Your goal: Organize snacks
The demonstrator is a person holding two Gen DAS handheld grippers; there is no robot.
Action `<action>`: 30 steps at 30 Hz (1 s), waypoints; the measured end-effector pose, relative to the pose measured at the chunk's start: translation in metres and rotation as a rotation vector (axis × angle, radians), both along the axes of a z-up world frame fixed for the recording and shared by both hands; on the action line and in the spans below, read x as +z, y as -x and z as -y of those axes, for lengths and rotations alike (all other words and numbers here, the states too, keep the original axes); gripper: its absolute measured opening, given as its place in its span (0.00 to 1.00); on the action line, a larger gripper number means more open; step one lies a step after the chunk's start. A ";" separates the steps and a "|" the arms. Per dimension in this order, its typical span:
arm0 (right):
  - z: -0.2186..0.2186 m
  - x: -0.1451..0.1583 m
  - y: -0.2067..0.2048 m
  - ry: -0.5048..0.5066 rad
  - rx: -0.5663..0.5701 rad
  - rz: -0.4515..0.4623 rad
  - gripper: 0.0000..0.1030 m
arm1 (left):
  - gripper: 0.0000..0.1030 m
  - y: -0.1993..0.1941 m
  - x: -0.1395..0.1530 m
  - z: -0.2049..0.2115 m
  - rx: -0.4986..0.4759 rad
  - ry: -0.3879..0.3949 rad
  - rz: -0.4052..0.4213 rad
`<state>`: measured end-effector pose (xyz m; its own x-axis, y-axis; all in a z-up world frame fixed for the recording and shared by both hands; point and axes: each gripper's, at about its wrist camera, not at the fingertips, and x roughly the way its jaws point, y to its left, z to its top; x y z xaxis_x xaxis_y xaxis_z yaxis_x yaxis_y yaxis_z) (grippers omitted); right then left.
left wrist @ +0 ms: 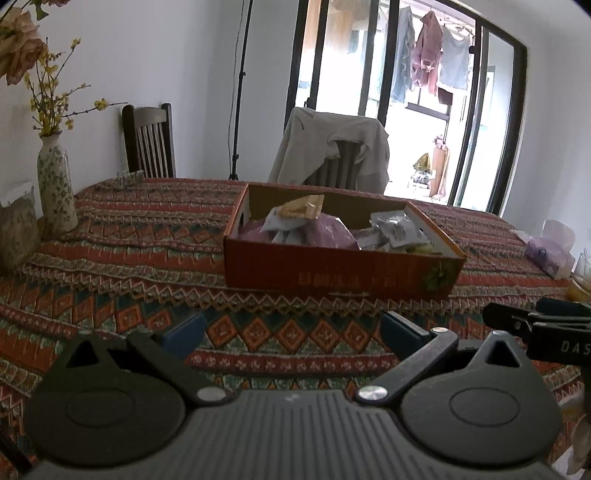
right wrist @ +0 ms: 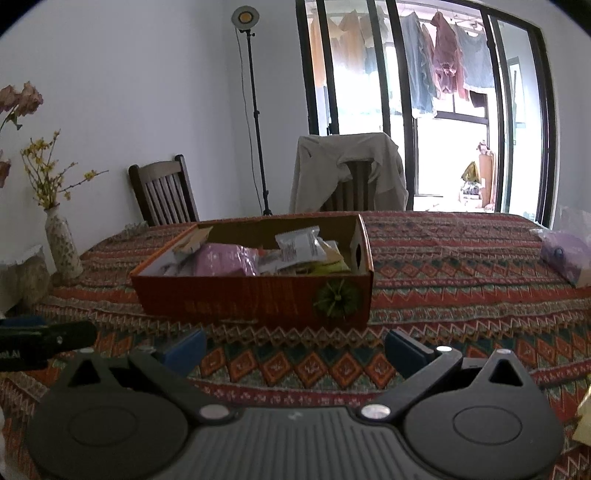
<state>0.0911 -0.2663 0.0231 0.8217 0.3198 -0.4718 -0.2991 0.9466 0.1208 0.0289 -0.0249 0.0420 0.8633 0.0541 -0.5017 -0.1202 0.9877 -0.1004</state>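
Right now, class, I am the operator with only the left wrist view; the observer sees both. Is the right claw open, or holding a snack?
Observer: The right claw is open; only tablecloth shows between its blue pads.
Operator: What tops the black stand? My view cuts it off.
Observer: A round lamp head sits on the stand.
Operator: Anything on the snack box's right end wall?
Observer: Its inner face has a dark round hole.
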 end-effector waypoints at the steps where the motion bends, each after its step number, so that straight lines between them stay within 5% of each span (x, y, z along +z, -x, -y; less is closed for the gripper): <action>1: 0.001 -0.001 0.001 0.001 -0.001 -0.003 1.00 | 1.00 0.001 -0.001 0.000 0.000 0.000 -0.003; 30: 0.001 0.002 0.009 0.007 -0.002 0.001 1.00 | 1.00 0.007 -0.008 0.002 0.010 -0.005 -0.024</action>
<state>0.0822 -0.2669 0.0246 0.8227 0.3148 -0.4733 -0.2973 0.9480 0.1138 0.0218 -0.0273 0.0339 0.8504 0.0655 -0.5220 -0.1327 0.9868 -0.0923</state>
